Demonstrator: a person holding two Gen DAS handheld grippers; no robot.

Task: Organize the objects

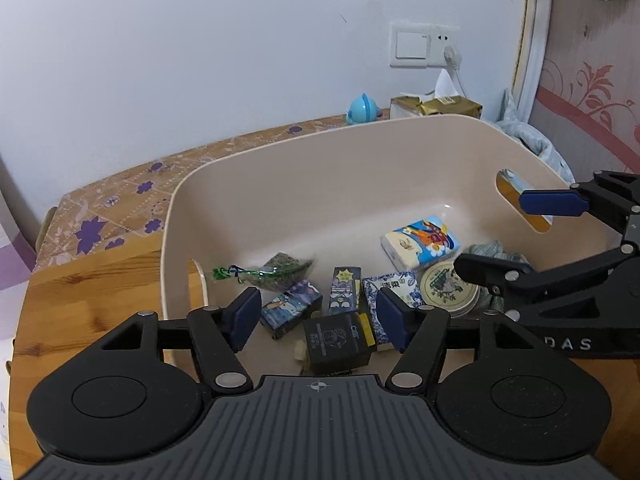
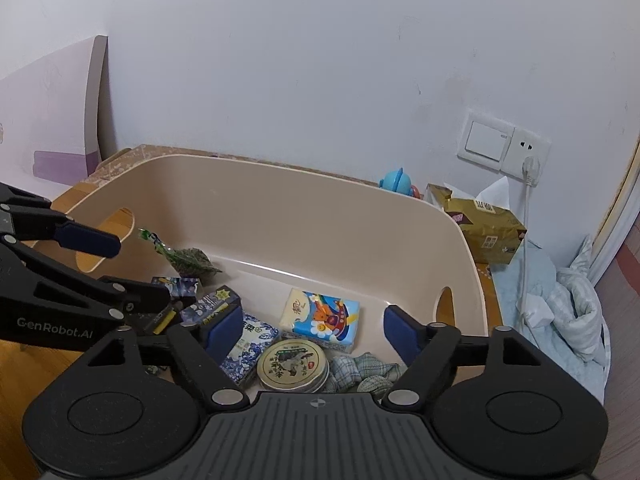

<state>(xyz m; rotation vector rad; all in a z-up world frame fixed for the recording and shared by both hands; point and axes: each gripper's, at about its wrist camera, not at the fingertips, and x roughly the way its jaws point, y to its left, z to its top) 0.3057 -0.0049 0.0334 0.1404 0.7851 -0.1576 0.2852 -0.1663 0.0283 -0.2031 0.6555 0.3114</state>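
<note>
I have both grippers hanging over the near edge of the beige tub (image 1: 360, 148), which sits on the wooden table (image 1: 92, 300). My left gripper (image 1: 318, 320) has its fingers spread fairly wide with nothing pressed between them; a black box (image 1: 336, 340) lies in the tub right below that gap. My right gripper (image 2: 316, 330) stands wider, its fingers empty above a round tin (image 2: 292, 364) and a blue-and-white packet (image 2: 250, 354). Also in the tub are a colourful tissue pack (image 2: 322, 318), a checked cloth (image 2: 366, 372), a dark blue box with a yellow star (image 1: 345, 290), another printed box (image 1: 291, 308) and a green sachet (image 1: 276, 272). Behind the tub stand a gold tissue box (image 2: 484, 228) and a blue toy (image 2: 396, 182).
</note>
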